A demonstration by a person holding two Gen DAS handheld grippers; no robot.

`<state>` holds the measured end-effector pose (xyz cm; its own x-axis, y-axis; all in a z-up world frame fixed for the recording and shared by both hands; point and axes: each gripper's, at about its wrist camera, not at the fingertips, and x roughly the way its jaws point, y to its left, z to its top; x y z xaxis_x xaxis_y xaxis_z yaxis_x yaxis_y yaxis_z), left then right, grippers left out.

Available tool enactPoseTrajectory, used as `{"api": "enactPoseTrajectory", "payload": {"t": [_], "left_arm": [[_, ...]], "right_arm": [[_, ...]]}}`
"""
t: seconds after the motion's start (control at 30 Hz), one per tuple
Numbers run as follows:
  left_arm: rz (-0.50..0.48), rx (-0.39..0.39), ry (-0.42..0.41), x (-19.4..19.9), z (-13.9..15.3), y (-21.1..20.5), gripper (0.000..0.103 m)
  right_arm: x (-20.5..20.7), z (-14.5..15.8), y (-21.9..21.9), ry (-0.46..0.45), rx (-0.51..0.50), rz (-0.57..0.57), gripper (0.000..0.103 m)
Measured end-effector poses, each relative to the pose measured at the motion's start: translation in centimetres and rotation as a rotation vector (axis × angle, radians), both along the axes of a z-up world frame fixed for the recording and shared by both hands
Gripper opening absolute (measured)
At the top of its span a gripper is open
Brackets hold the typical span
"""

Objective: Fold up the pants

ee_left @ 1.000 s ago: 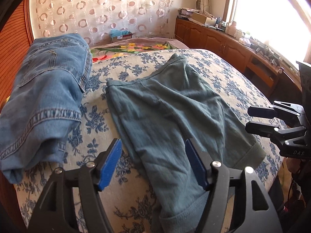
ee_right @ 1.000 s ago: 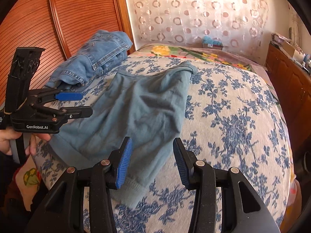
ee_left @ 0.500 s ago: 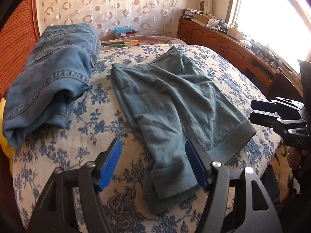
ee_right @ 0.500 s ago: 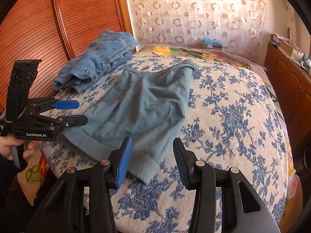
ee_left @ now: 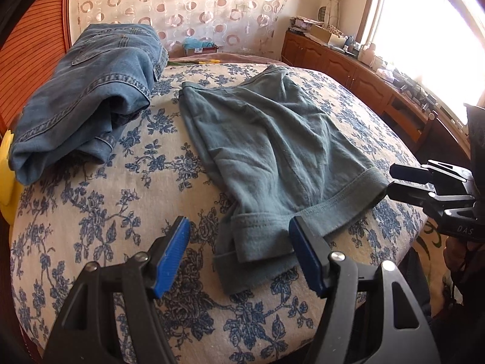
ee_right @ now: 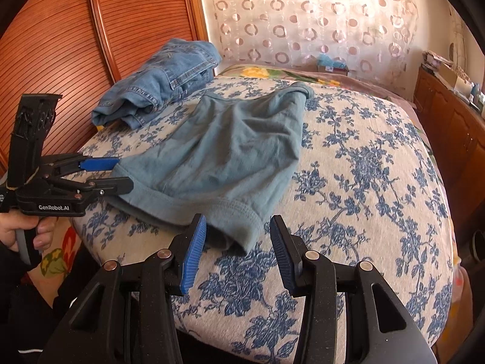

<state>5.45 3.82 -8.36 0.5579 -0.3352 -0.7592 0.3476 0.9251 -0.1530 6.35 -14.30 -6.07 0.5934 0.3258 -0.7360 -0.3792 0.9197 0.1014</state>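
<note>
Lying flat on bed (ee_left: 91,206): green pants (ee_left: 266,139), jeans (ee_left: 91,91).

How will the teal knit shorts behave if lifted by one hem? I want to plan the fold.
The teal knit shorts look thin and creased, so they will likely sag limply. One hem already curls open, so its layers may separate. They probably drag rather than slide on the floral cloth bedcover.

Readable text, two spots only. "GenRobot.AI" in white on the black body of the left tongs (ee_right: 122,172), seen from the right wrist view. "DAS" in pale letters on the black body of the right tongs (ee_left: 391,179), left wrist view. Nothing else legible.
</note>
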Motion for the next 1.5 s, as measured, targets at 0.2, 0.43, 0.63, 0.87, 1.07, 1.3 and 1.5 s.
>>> {"api": "enactPoseTrajectory", "payload": {"t": [0.2,0.43,0.63,0.87,1.07,1.3,1.5], "left_arm": [[-0.006,-0.015,-0.002,-0.6,0.0,-0.2,0.064],[-0.006,-0.033,-0.006,-0.9,0.0,0.1,0.054],[-0.005,-0.028,-0.007,-0.5,-0.2,-0.1,0.049],[-0.010,-0.053,-0.015,-0.4,0.3,0.0,0.045],[-0.018,-0.058,-0.022,-0.6,0.7,-0.1,0.038],[-0.022,-0.041,-0.004,-0.3,-0.3,-0.4,0.030],[-0.031,-0.074,-0.044,-0.6,0.8,-0.2,0.014]], "right_arm": [[-0.2,-0.7,0.2,0.015,-0.017,0.009,0.044],[0.1,-1.4,0.4,0.028,-0.034,0.013,0.044],[0.7,-1.3,0.8,0.016,-0.038,-0.001,0.035],[0.6,-1.2,0.5,0.012,-0.035,0.004,0.009],[0.4,-1.3,-0.1,0.018,-0.016,-0.001,0.007],[0.3,-1.6,-0.3,0.027,-0.011,0.002,0.007],[0.4,-1.6,-0.3,0.031,-0.008,0.007,0.007]]}}
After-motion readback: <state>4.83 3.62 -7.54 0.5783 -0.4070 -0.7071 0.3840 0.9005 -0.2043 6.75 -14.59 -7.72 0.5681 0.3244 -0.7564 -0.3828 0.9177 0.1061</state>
